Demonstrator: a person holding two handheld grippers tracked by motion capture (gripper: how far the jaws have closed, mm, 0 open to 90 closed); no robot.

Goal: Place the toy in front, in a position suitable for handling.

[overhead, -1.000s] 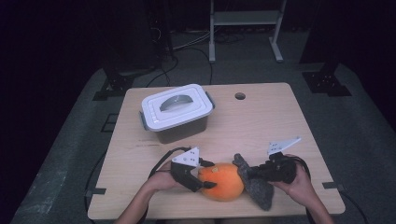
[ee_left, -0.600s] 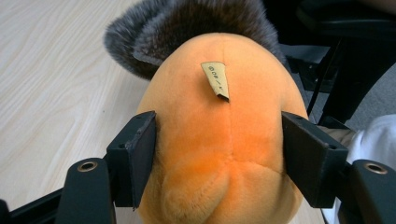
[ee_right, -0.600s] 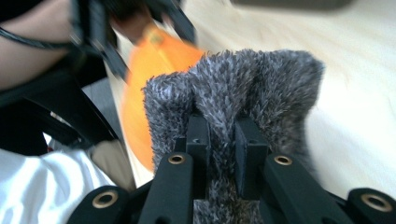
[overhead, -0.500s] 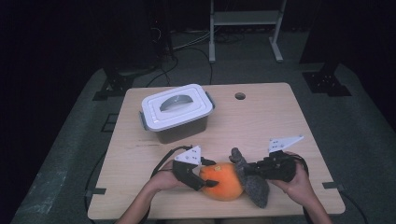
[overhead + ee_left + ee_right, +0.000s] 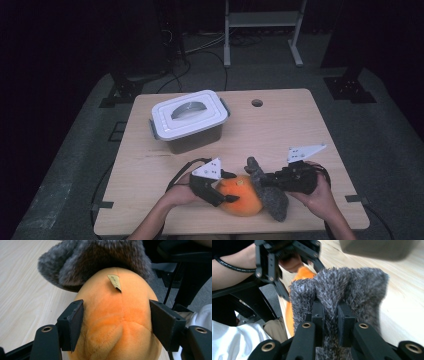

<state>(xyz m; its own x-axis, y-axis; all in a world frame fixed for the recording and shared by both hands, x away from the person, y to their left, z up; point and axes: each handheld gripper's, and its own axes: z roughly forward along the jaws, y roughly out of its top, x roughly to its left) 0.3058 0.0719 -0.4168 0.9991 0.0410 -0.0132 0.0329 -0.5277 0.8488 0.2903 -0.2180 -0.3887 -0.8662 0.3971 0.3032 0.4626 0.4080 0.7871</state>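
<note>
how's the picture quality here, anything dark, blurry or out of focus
High view: the room around the table is almost black and the image is soft, though the white lidded box reads clearly. Left gripper view: evenly lit and sharp on the orange plush. Right gripper view: the grey fur is crisp, while the box at the top edge is out of focus.

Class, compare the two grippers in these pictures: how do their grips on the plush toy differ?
The left gripper spans the toy's orange body with its jaws set wide, while the right gripper has its jaws nearly together, pinching a fold of the grey furry part. In the high view the left one comes from the toy's left, the right one from its right. Both hold the same plush toy at the table's near edge.
</note>
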